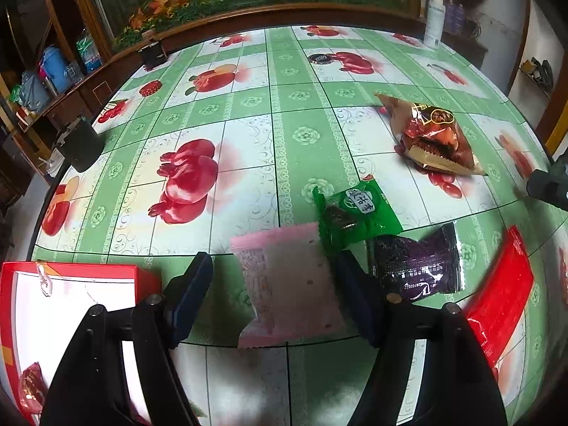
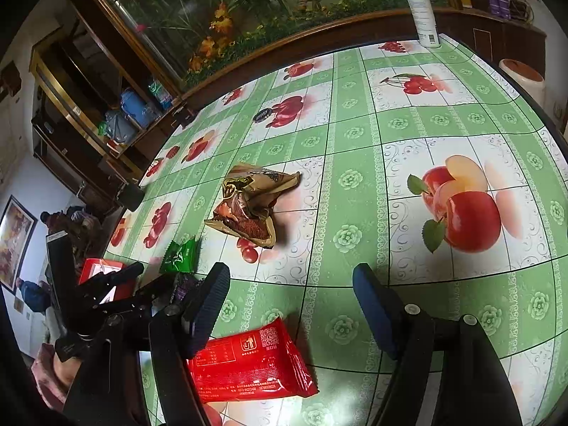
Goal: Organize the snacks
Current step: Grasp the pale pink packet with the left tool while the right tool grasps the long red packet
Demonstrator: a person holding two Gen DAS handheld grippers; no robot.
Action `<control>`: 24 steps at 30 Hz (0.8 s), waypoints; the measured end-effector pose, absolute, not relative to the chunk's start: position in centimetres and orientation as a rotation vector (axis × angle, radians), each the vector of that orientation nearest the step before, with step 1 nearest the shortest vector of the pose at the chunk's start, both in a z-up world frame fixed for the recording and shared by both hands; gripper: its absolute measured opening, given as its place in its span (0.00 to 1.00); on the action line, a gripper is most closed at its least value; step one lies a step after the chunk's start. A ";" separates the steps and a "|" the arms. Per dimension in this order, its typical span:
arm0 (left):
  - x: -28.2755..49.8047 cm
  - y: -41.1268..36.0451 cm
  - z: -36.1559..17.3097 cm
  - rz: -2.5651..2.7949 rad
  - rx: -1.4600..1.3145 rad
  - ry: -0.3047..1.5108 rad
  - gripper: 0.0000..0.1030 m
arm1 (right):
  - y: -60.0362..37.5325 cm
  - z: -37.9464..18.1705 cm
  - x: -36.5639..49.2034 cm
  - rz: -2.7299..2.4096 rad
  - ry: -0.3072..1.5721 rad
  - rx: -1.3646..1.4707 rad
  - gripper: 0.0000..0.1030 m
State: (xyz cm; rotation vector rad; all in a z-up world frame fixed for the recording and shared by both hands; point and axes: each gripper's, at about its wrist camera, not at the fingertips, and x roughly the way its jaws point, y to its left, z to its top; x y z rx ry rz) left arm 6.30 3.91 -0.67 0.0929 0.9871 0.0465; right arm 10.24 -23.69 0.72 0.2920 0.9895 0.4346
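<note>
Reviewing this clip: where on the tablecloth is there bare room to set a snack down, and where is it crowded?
Free: the stretch between the brown snack bag and the black cup at the table's left edge, and right of the brown bag around the apple print. Crowded: near the grippers, where the pink packet, green packet, purple packet and red packet cluster.

Black angular claw (image 1: 275, 294) arms with silver pivot screws, blue ribbed fingertip pads (image 2: 372, 305)
</note>
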 end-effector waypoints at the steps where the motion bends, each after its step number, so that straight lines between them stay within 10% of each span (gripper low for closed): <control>1: 6.2 4.0 -0.7 0.039 0.088 0.982 0.70 | -23.5 0.7 10.2 0.439 0.990 0.290 0.72; 6: 5.8 4.2 -0.8 -0.031 0.047 0.967 0.48 | -21.7 -0.1 10.1 0.448 1.005 0.236 0.72; 24: -1.1 1.4 -0.4 -0.166 0.122 0.954 0.45 | -16.0 -2.1 7.5 0.410 0.910 -0.207 0.70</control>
